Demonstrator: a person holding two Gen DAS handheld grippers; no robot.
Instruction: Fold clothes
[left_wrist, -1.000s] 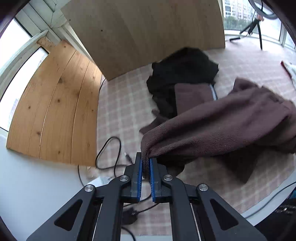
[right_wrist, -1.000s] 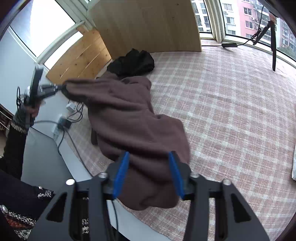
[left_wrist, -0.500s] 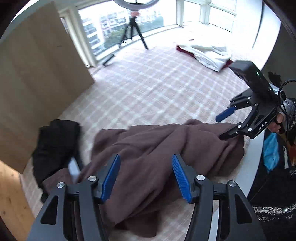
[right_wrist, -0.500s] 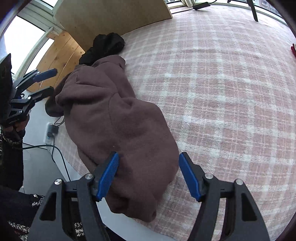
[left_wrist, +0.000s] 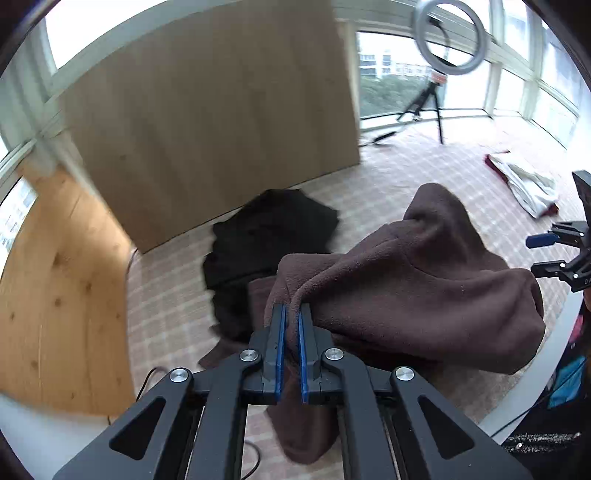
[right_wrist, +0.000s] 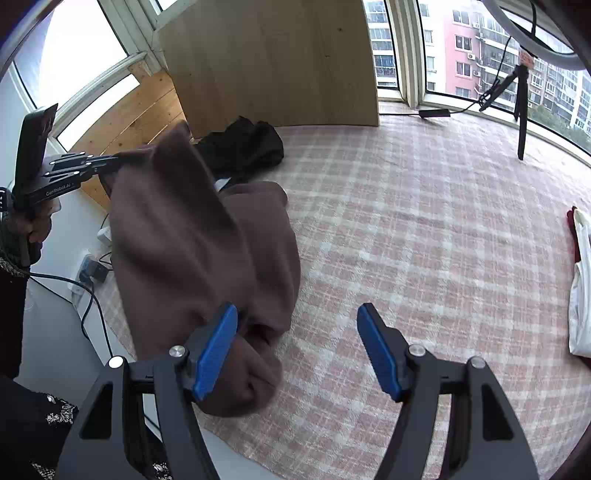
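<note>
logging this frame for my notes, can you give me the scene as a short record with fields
left claw: shut on a fold of the brown fleece garment, lifting that end
right claw: open, holding nothing, beside the garment's near end
garment: draped from the raised end down to the checked pink cover
other clothes: black garment by the wooden board; white cloth at the far right edge
fold state: not yet folded flat
</note>
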